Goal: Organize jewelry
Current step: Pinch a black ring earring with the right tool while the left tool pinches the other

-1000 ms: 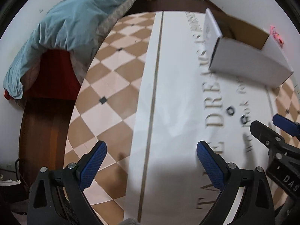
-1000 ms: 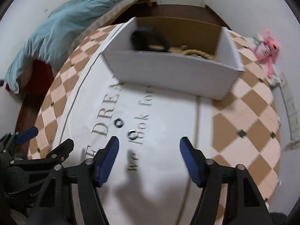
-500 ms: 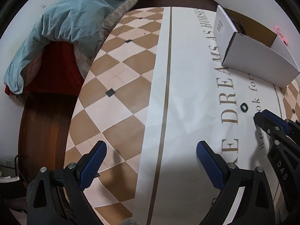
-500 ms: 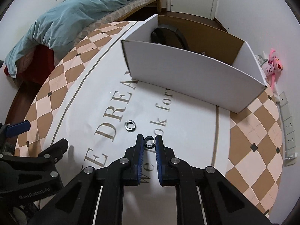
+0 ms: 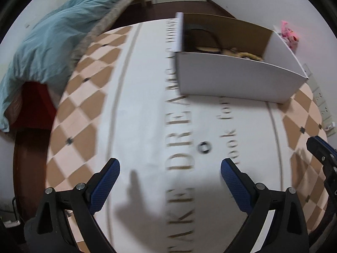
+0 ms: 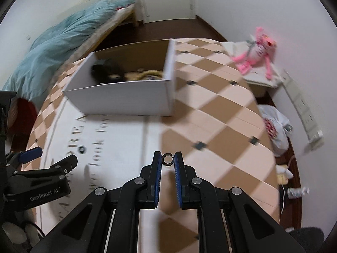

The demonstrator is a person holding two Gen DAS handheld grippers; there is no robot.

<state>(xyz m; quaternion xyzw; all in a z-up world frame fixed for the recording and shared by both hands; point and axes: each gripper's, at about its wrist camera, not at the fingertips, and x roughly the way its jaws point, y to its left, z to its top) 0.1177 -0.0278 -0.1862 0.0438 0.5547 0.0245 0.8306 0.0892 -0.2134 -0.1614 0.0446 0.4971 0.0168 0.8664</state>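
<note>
My right gripper (image 6: 167, 160) is shut on a small dark metal ring (image 6: 167, 160), pinched at the fingertips and lifted off the table. A second ring (image 5: 203, 147) lies on the white cloth with gold lettering, just ahead of my open, empty left gripper (image 5: 169, 171); it also shows in the right wrist view (image 6: 81, 149). The white cardboard box (image 5: 236, 78) stands beyond, open at the top, with a black band and gold jewelry inside; it also shows in the right wrist view (image 6: 122, 97).
A checkered tablecloth (image 6: 210, 113) covers the table. A bed with a teal blanket (image 5: 48, 42) is at left. A pink plush toy (image 6: 256, 52) and a white bag (image 6: 273, 126) lie at right by the wall.
My right gripper has lifted the ring it closed on and swung right. My left gripper has moved right, toward the ring still on the cloth, and stays open.
</note>
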